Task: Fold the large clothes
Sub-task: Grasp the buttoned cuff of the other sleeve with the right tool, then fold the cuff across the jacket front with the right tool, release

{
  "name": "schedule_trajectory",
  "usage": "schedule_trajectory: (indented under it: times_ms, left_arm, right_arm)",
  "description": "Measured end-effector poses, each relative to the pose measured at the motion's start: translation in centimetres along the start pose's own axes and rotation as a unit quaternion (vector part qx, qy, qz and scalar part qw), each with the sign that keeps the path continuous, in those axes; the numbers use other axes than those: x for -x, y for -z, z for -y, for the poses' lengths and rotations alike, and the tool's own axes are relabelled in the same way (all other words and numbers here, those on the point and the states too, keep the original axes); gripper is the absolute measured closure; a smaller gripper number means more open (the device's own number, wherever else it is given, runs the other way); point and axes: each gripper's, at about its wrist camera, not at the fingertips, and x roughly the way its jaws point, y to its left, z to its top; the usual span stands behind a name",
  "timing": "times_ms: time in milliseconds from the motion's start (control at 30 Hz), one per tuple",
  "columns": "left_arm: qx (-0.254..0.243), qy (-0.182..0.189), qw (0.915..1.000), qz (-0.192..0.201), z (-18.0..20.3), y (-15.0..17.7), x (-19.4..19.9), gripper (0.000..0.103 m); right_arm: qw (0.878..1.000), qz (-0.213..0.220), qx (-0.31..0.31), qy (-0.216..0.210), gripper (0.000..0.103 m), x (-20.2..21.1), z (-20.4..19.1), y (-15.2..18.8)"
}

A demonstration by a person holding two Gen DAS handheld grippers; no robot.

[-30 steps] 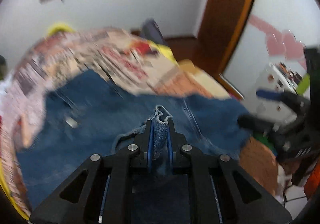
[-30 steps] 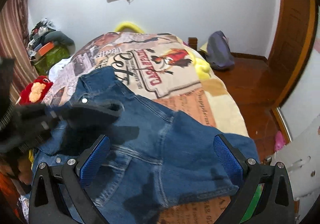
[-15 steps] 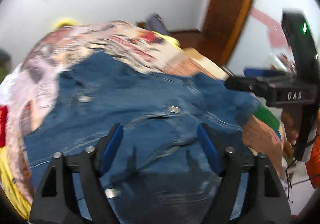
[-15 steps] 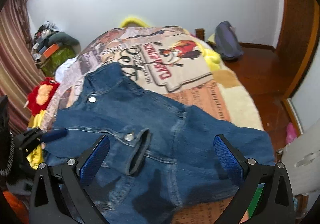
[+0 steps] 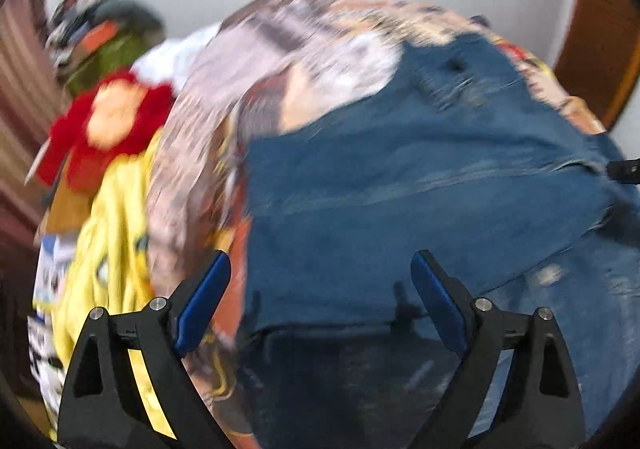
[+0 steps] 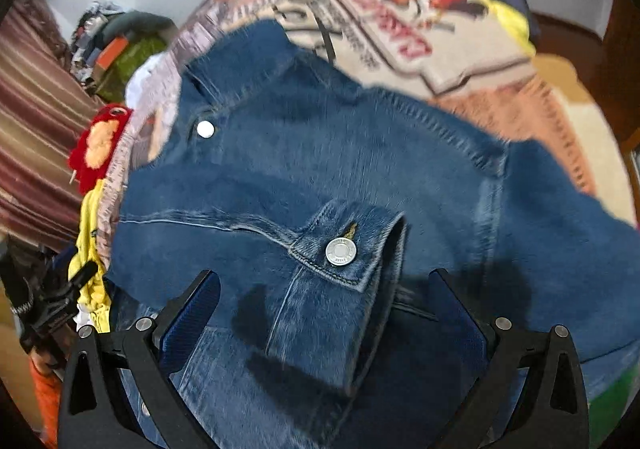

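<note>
Left gripper [image 5: 320, 301] spread wide, empty, above denim jacket [image 5: 420, 201]. Right gripper [image 6: 324, 313] spread wide, empty; buttoned cuff [image 6: 344, 249] between fingers.

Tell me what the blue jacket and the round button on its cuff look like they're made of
Jacket: looks like denim, a mid-blue matte cloth with pale contrast stitching along faded seams. Cuff button: probably metal, silvery and shiny, with a raised rim like a jeans rivet button.

Blue denim jacket [image 6: 320, 153], seemingly print-patterned bedspread [image 6: 400, 21]
</note>
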Motion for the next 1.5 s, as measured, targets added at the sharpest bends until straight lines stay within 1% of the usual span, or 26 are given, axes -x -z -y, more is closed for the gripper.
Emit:
schedule_trajectory:
  times_ms: [100,167,267,300,333,367,400,433,500,700,767,867,933,1000,1067,1100,1233,1333,1367,1433,1467,1500]
  left_arm:
    - [0.035,0.001,0.9991,-0.022,-2.1,1.7,-1.3,0.011]
    - [0.056,0.005,0.9977,-0.037,-3.0,2.5,-2.4,0.011]
    - [0.085,0.015,0.9950,-0.050,-4.1,3.4,-3.1,0.011]
    - [0.090,0.019,0.9946,-0.049,-4.3,3.6,-3.1,0.011]
    - [0.091,0.020,0.9945,-0.048,-4.4,3.7,-3.1,0.011]
    - [0.091,0.019,0.9946,-0.046,-4.5,3.6,-3.0,0.011]
    - [0.089,0.016,0.9951,-0.042,-4.4,3.4,-2.7,0.011]
    - [0.086,0.014,0.9955,-0.038,-4.3,3.2,-2.5,0.011]
    - [0.080,0.014,0.9963,-0.028,-4.1,2.5,-1.9,0.011]
    - [0.055,0.019,0.9983,-0.002,-2.6,-0.4,-0.4,0.011]
    - [0.047,0.026,0.9986,0.002,-1.9,-1.1,-0.2,0.011]
    - [0.035,0.036,0.9987,0.007,-0.8,-1.9,-0.1,0.011]
    - [0.026,0.047,0.9985,0.006,0.1,-2.3,-0.4,0.011]
    - [0.015,0.054,0.9985,-0.003,1.1,-2.3,-1.2,0.011]
    - [0.010,0.060,0.9980,-0.015,1.7,-2.2,-2.0,0.011]
    - [0.011,0.066,0.9974,-0.027,2.1,-1.9,-2.8,0.011]
    - [0.017,0.071,0.9954,-0.061,2.7,-1.0,-4.9,0.011]
    - [0.018,0.067,0.9951,-0.070,2.6,-0.3,-5.6,0.011]
    - [0.018,0.066,0.9953,-0.070,2.6,-0.2,-5.7,0.010]
    - [0.021,0.065,0.9955,-0.066,2.4,0.0,-5.7,0.008]
    - [0.022,0.064,0.9955,-0.066,2.4,0.0,-5.8,0.008]
    - [0.024,0.065,0.9953,-0.067,2.3,0.1,-5.8,0.008]
  right_arm:
    - [0.999,-0.028,-0.019,-0.011,0.006,-2.1,0.4,-0.3]
    - [0.999,-0.040,-0.033,-0.014,0.012,-3.2,0.6,-0.3]
    - [0.999,-0.037,-0.028,0.002,0.025,-3.9,0.4,-0.3]
    - [0.999,-0.033,-0.025,0.006,0.038,-3.9,0.3,-0.3]
    - [0.999,-0.027,-0.019,0.011,0.053,-3.7,0.1,-0.4]
    - [1.000,-0.022,-0.015,0.012,0.060,-3.5,-0.1,-0.5]
    - [1.000,-0.020,-0.012,0.009,0.070,-3.2,-0.2,-0.7]
    - [1.000,-0.015,-0.006,0.002,0.074,-2.8,-0.5,-0.9]
    - [1.000,0.003,0.003,-0.001,0.076,-1.8,-0.9,-1.2]
    - [0.996,0.080,0.044,-0.008,0.078,3.4,-2.9,-2.0]
    - [0.993,0.100,0.059,-0.002,0.078,5.0,-3.2,-2.1]
    - [0.991,0.115,0.068,0.006,0.078,6.9,-2.8,-2.0]
    - [0.991,0.117,0.065,0.011,0.078,7.6,-1.9,-1.9]
    - [0.991,0.111,0.066,0.025,0.078,7.2,-1.1,-1.7]
    - [0.993,0.096,0.060,0.039,0.078,5.9,-0.1,-1.4]
    - [0.994,0.086,0.056,0.045,0.078,5.0,0.5,-1.1]
    - [0.995,0.055,0.044,0.072,0.078,1.8,2.1,-0.3]
    - [0.993,0.041,0.053,0.092,0.077,0.1,2.4,0.3]
    - [0.993,0.036,0.060,0.100,0.075,-0.3,2.4,0.4]
    - [0.989,0.029,0.070,0.125,0.063,-0.9,2.2,0.7]
    - [0.988,0.031,0.073,0.135,0.060,-1.0,2.2,0.8]
    - [0.986,0.033,0.076,0.144,0.053,-1.0,2.2,0.8]
